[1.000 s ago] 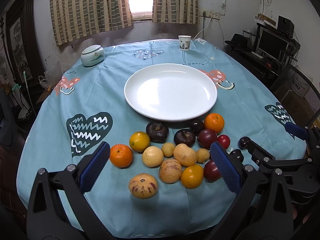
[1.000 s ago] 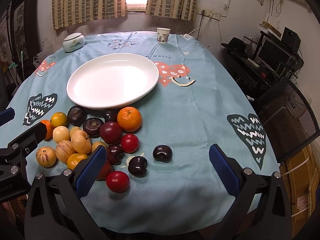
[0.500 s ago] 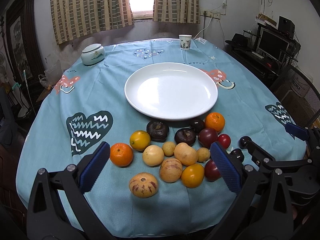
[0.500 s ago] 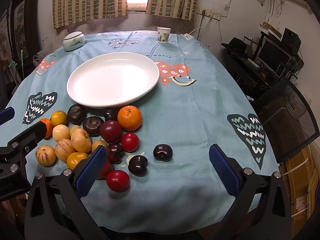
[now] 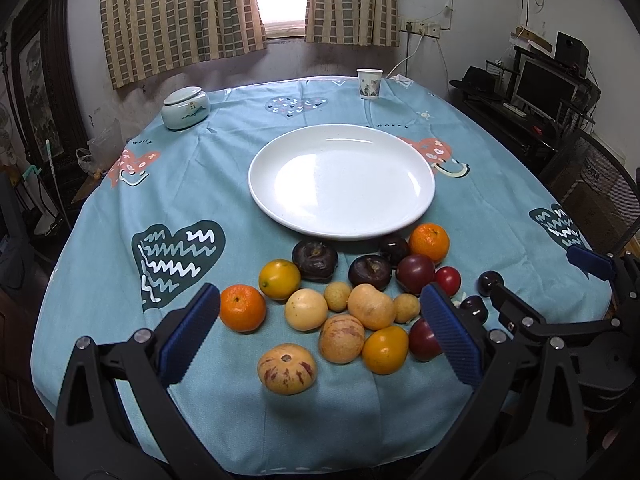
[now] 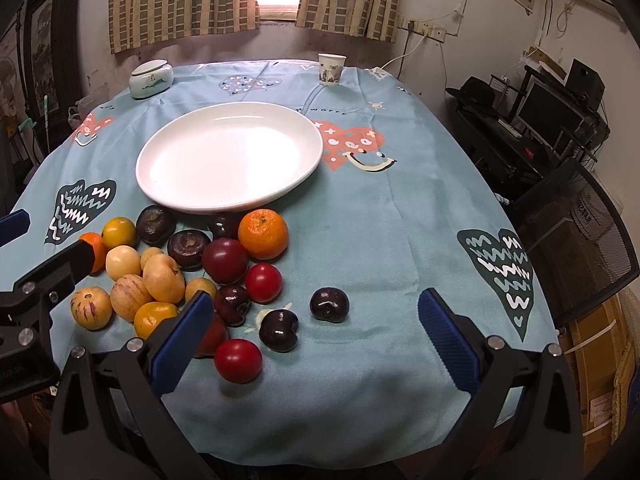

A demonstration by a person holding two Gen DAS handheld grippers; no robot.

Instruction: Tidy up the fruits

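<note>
Left wrist view: the left gripper (image 5: 320,334) is held wide open over the fruits (image 5: 352,300), clustered before the empty plate (image 5: 341,180); a dark plum (image 5: 424,340) is half hidden behind its right finger. Right wrist view: the right gripper (image 6: 316,334) is likewise spread wide, and one fruit (image 6: 212,334) is largely covered by its left finger; the round pieces show no clear long axis.

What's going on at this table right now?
A person holds two grippers over a pile of mixed fruit on a blue tablecloth. The left gripper and the right gripper are both open and hold nothing. The white plate beyond the fruit is empty, so no sorting shows yet. An orange lies nearest the plate's rim.
</note>
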